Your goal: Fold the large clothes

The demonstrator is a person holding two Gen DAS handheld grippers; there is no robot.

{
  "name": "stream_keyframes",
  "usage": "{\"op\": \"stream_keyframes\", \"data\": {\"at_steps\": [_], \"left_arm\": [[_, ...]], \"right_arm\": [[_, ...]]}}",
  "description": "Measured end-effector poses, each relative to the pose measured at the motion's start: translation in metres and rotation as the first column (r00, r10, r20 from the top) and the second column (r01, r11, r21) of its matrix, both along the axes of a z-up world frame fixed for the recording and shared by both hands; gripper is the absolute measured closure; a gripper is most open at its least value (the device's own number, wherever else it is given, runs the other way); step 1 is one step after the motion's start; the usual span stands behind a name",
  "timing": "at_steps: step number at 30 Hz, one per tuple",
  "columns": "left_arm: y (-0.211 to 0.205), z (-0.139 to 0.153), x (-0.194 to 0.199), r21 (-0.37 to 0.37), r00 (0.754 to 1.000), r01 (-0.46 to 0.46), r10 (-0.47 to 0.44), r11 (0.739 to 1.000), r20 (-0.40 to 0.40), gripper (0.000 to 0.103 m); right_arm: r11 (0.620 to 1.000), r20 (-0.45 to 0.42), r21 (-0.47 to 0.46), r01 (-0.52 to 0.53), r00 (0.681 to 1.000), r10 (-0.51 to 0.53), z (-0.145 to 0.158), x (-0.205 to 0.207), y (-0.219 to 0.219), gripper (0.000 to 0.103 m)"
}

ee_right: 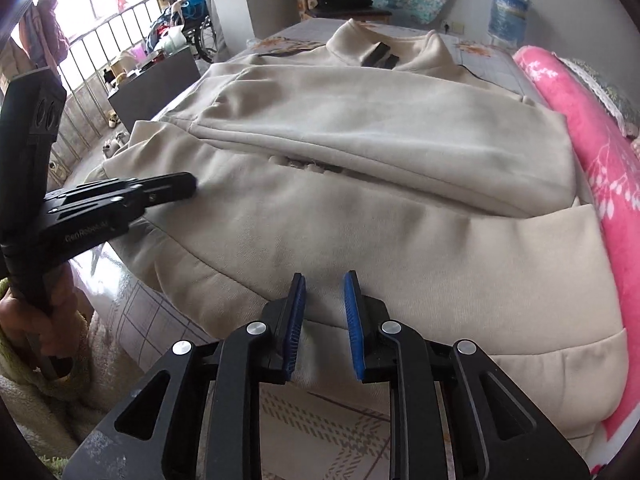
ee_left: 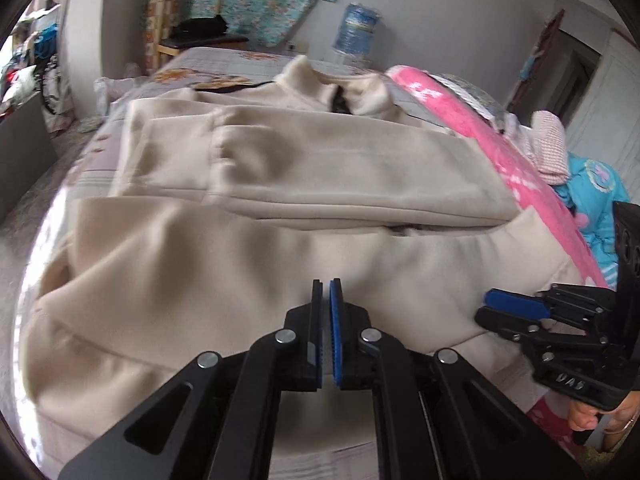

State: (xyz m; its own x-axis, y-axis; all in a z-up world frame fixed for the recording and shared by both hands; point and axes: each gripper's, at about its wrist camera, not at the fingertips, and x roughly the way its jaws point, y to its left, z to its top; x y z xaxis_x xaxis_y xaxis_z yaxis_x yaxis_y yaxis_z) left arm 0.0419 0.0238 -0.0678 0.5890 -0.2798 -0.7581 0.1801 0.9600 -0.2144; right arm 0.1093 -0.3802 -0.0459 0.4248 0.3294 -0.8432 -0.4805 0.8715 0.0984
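Observation:
A large beige fleece jacket lies flat on the bed, collar at the far end, both sleeves folded across its chest. It also shows in the right wrist view. My left gripper is shut and empty, just above the jacket's lower part near the hem. It appears from the side in the right wrist view, at the jacket's left edge. My right gripper is open, its fingers over the hem at the near edge, holding nothing. It shows in the left wrist view at the right.
A pink floral blanket lies along the bed's right side, with blue and pink clothes beyond it. The patterned bedsheet shows at the near edge. A chair, a water bottle and a railing stand farther off.

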Motion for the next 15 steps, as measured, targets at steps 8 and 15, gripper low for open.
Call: {"op": "stream_keyframes", "data": {"at_steps": [8,15], "left_arm": [[0.119,0.01,-0.023,-0.042,0.965,-0.261,0.26,0.964,-0.025,0.1],[0.102,0.011,-0.002,-0.097,0.989,-0.146,0.144,0.984,-0.031,0.099]], "right_arm": [[1.0,-0.018,0.02,0.007,1.0,-0.007,0.0,0.001,-0.004,0.084],[1.0,-0.019,0.012,0.01,1.0,-0.01,0.0,0.002,-0.004,0.084]]}}
